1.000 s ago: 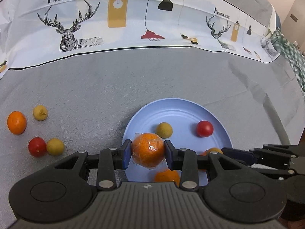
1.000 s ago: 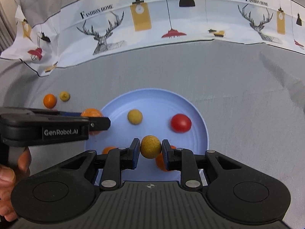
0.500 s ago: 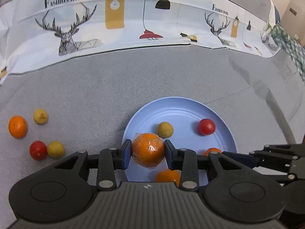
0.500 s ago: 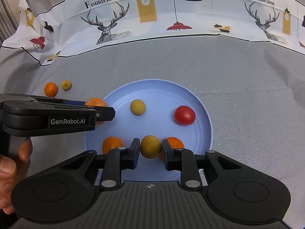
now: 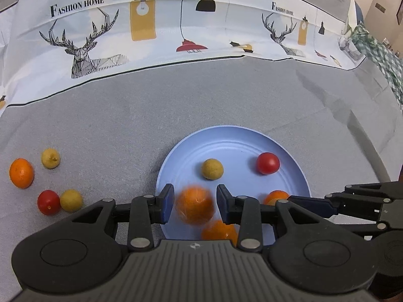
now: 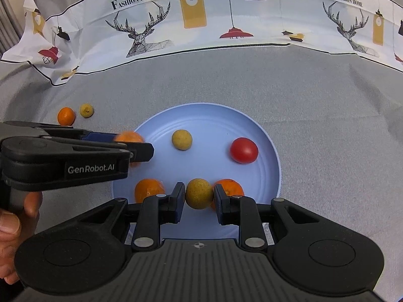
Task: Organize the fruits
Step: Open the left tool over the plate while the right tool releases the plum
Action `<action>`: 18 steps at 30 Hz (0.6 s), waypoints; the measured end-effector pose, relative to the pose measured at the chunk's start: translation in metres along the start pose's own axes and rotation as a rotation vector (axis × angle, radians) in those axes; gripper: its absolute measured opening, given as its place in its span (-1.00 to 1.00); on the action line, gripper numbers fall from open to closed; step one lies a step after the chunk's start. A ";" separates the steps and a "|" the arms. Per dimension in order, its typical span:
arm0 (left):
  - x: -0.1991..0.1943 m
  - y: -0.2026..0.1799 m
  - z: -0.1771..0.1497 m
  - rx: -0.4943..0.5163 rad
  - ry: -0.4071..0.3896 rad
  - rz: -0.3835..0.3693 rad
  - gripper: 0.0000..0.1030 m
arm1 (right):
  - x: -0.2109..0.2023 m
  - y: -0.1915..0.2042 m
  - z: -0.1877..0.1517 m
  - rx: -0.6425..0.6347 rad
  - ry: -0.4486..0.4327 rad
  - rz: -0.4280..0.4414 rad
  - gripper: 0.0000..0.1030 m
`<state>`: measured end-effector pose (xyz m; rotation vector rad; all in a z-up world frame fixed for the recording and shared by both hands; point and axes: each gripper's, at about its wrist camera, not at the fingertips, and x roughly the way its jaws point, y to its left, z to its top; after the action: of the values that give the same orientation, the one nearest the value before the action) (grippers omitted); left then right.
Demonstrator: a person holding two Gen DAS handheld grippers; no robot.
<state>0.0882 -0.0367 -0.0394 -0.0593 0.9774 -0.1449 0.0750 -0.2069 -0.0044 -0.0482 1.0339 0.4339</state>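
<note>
A blue plate [image 5: 231, 138] lies on the grey cloth. My left gripper [image 5: 195, 201] hovers over its near left rim, and an orange [image 5: 195, 209], blurred by motion, sits between the pads with a gap on each side. In the right wrist view the same orange [image 6: 128, 137] shows at the left gripper's fingers [image 6: 141, 151]. My right gripper [image 6: 199, 196] is shut on a yellow fruit [image 6: 199, 193] above the plate's [image 6: 209, 108] near part. In the plate lie a yellow fruit [image 5: 212, 168], a red tomato [image 5: 267, 163] and two oranges [image 6: 148, 190].
Left of the plate on the cloth lie an orange [image 5: 21, 173], a yellow fruit [image 5: 50, 158], a red tomato [image 5: 48, 202] and another yellow fruit [image 5: 71, 200]. A printed white cloth [image 5: 176, 25] rises at the back. A hand [image 6: 10, 226] holds the left gripper.
The left pads have parted from the orange, which now blurs and sits lower between them. The right gripper keeps its hold on the yellow fruit and has not moved.
</note>
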 end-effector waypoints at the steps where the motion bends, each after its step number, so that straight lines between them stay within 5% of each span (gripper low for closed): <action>1: -0.001 0.000 0.000 -0.002 -0.003 -0.004 -0.17 | 0.000 0.000 0.000 0.004 -0.003 -0.001 -0.47; 4: -0.003 0.001 0.001 -0.012 -0.013 -0.007 -0.01 | 0.000 -0.001 0.000 0.015 -0.002 -0.004 0.00; 18: -0.022 0.008 0.006 -0.042 -0.088 0.016 -0.01 | -0.022 -0.009 0.008 0.050 -0.139 -0.039 0.01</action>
<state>0.0817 -0.0258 -0.0192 -0.0957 0.8926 -0.1057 0.0752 -0.2206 0.0166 0.0065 0.9051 0.3708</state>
